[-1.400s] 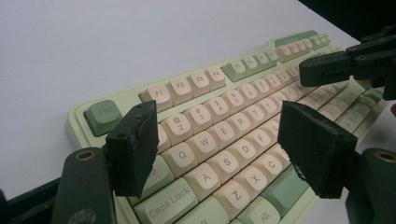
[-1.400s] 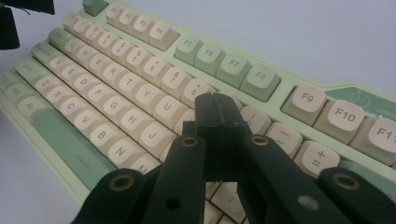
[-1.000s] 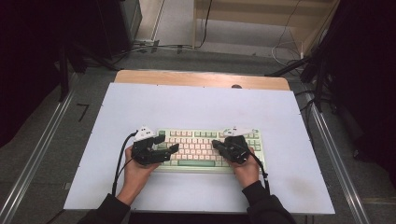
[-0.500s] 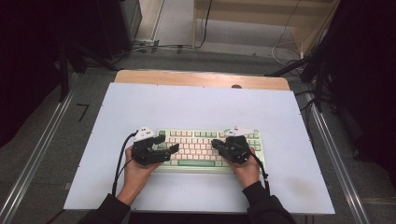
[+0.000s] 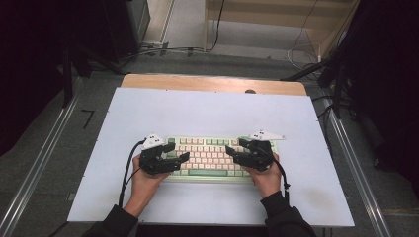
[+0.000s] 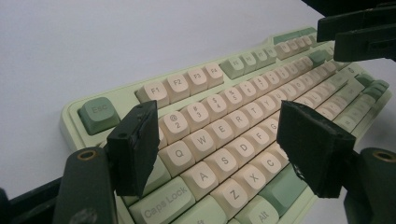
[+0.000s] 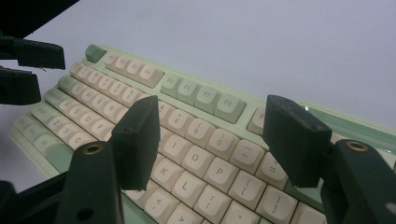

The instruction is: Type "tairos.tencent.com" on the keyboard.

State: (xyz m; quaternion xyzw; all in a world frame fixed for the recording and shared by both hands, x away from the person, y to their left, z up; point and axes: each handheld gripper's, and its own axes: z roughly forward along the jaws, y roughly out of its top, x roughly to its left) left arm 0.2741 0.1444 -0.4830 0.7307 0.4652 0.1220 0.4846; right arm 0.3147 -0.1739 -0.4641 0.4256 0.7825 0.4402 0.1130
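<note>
- A green and cream keyboard (image 5: 212,157) lies near the front of the white surface (image 5: 207,111).
- A strip of wood (image 5: 197,83) shows at the far edge of the surface.
- The floor (image 5: 54,148) is grey, with cables (image 5: 163,49) at the back, and the room is dark at both sides.
- The left gripper (image 5: 179,159) is over the keyboard's left end, jaws wide and holding nothing.
- The right gripper (image 5: 232,153) is over the right end; its jaws have just been opening and now stand wide, with nothing between them.

"What's the work surface?"

"A table (image 5: 148,113) with a pale, bluish-white top; a strip of bare wood shows along its far edge."

"And what lies on it?"

"A mint-green keyboard (image 5: 212,154) with cream keys, flat, near the person's edge, roughly centred."
</note>
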